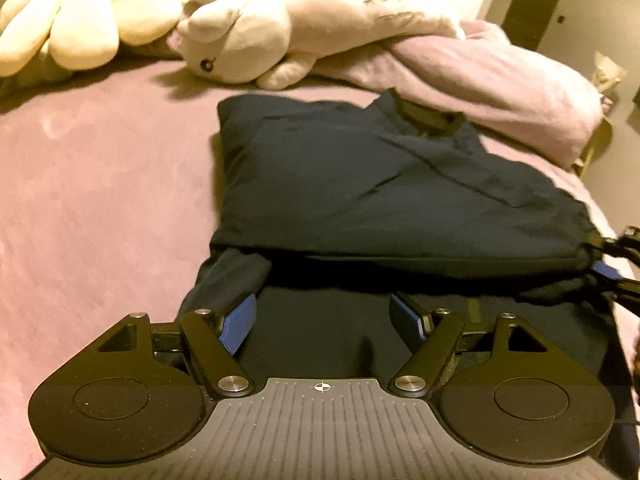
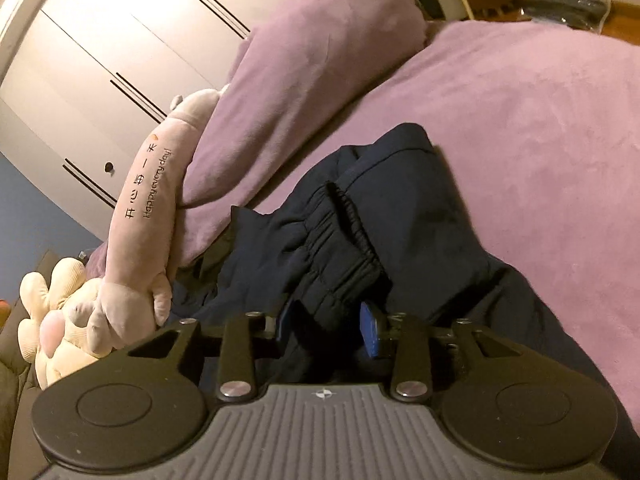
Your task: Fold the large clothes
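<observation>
A dark navy garment (image 1: 384, 184) lies folded over itself on the pink bed cover (image 1: 100, 200). My left gripper (image 1: 324, 320) hovers at its near edge, jaws wide open, blue pads (image 1: 239, 326) apart over the lower layer with nothing pinched. A loose flap of fabric (image 1: 232, 276) hangs by the left finger. My right gripper (image 2: 328, 326) has the garment's gathered elastic band (image 2: 340, 256) bunched between its blue pads (image 2: 370, 332), which press on the cloth. From the left wrist view the right gripper (image 1: 612, 268) holds the garment's right corner.
A long pale plush toy (image 1: 256, 28) and a cream flower-shaped plush (image 1: 80, 12) lie at the head of the bed. A pink pillow (image 2: 312, 60) sits beside the garment. White wardrobe doors (image 2: 104, 60) stand behind. The bed's edge (image 1: 596, 196) runs close on the right.
</observation>
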{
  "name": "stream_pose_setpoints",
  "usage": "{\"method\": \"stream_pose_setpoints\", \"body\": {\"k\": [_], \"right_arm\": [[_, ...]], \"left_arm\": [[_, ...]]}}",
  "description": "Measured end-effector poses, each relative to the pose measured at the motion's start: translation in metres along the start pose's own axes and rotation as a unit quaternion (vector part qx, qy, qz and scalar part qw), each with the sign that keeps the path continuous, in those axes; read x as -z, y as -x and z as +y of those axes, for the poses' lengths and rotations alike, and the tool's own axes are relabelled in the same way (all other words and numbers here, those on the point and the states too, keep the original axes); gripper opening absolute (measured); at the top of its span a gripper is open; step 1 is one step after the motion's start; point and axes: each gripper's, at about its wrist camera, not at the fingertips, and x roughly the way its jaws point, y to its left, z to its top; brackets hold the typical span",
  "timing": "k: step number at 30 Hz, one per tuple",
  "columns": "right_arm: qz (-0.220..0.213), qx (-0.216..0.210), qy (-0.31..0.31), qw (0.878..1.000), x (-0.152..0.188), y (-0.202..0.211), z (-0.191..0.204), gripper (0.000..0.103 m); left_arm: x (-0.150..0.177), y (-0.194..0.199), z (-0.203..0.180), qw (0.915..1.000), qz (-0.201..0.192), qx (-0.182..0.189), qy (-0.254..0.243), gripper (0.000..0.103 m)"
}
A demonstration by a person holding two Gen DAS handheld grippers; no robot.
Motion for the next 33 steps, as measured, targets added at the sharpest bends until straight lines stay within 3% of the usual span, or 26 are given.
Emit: {"method": "stream_pose_setpoints", "body": {"k": [2,6,8,10,12,14,15,17,20,22,24,27,29,30,33], "right_arm": [[0.001,-0.002,0.016,1.000,0.001,-0.006,0.006,0.022],[-0.036,0.033,0.048,0.998,-0.001,0.003,0.012,0.019],[-0.027,0.064,0.059,0.996,-0.001,0.000,0.009,0.021],[-0.024,0.069,0.061,0.995,-0.003,0.007,0.010,0.029],[-0.064,0.085,0.075,0.991,-0.002,0.023,0.021,0.039],[-0.113,0.098,0.084,0.985,0.002,0.035,0.036,0.043],[-0.123,0.091,0.089,0.984,0.004,0.036,0.046,0.044],[-0.106,0.032,0.111,0.988,0.011,0.023,0.066,0.044],[0.014,-0.096,0.148,0.984,0.033,-0.030,0.097,0.044],[0.080,-0.113,0.145,0.980,0.048,-0.066,0.104,0.041],[0.100,-0.083,0.158,0.979,0.056,-0.094,0.103,0.036],[0.085,-0.060,0.172,0.980,0.040,-0.106,0.083,0.010],[0.059,-0.033,0.174,0.982,0.024,-0.101,0.063,0.007],[0.042,-0.018,0.172,0.984,0.014,-0.096,0.050,0.000],[0.011,-0.005,0.121,0.993,-0.015,-0.080,0.011,0.000]], "left_arm": [[-0.002,0.008,-0.003,0.9999,-0.010,0.003,-0.002,0.080],[-0.010,0.010,-0.009,0.9996,-0.025,-0.014,0.001,0.081],[-0.014,0.004,-0.011,0.9995,-0.026,-0.019,0.002,0.081],[-0.018,-0.001,-0.014,0.9993,-0.026,-0.028,0.003,0.081],[-0.022,-0.004,-0.016,0.9989,-0.034,-0.032,0.001,0.081],[-0.027,-0.005,-0.018,0.9983,-0.048,-0.034,0.002,0.081],[-0.031,-0.007,-0.018,0.9980,-0.053,-0.034,0.002,0.081],[-0.038,-0.013,-0.023,0.9974,-0.062,-0.034,0.010,0.081],[-0.049,-0.030,-0.034,0.9964,-0.080,-0.023,0.020,0.081],[-0.054,-0.048,-0.044,0.9959,-0.088,-0.019,0.015,0.081],[-0.058,-0.072,-0.050,0.9962,-0.078,-0.040,0.002,0.081],[-0.058,-0.099,-0.048,0.9957,-0.052,-0.075,-0.016,0.081],[-0.057,-0.108,-0.045,0.9949,-0.053,-0.080,-0.031,0.083],[-0.056,-0.110,-0.043,0.9942,-0.057,-0.083,-0.039,0.084],[-0.054,-0.113,-0.037,0.9944,-0.057,-0.076,-0.046,0.088]]}}
